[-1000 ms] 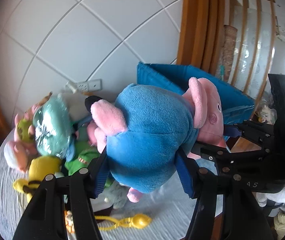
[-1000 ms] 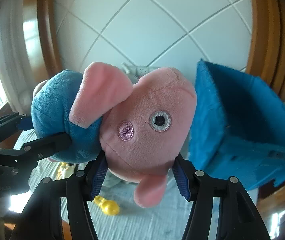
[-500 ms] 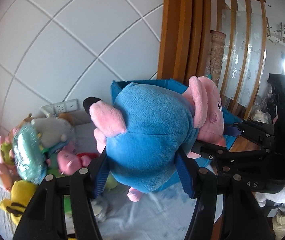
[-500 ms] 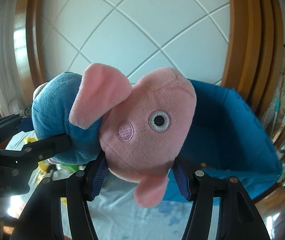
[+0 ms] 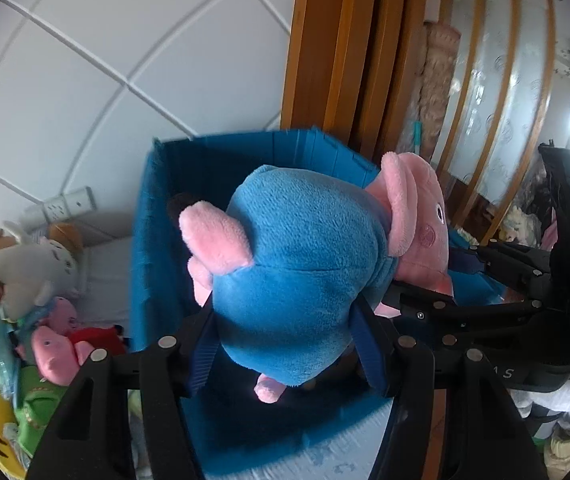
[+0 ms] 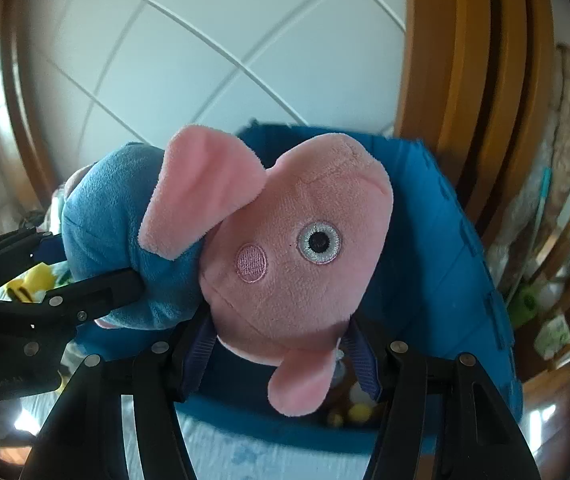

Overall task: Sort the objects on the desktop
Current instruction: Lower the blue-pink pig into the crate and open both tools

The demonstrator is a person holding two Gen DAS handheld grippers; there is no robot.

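A pink pig plush in a blue outfit hangs in the air, held by both grippers. My left gripper is shut on its blue body. My right gripper is shut on its pink head; it also shows at the right of the left wrist view. The plush is above the open blue fabric bin, whose inside shows behind and below it in the right wrist view. Small toys lie on the bin floor.
A pile of plush toys lies on the white tabletop left of the bin, with a pink pig in red nearest. A tiled wall with a socket is behind. A wooden door frame stands at the right.
Both grippers have carried the plush to the right, from above the toy pile to above the blue bin. The bin now fills the middle of both views. The grip is unchanged.
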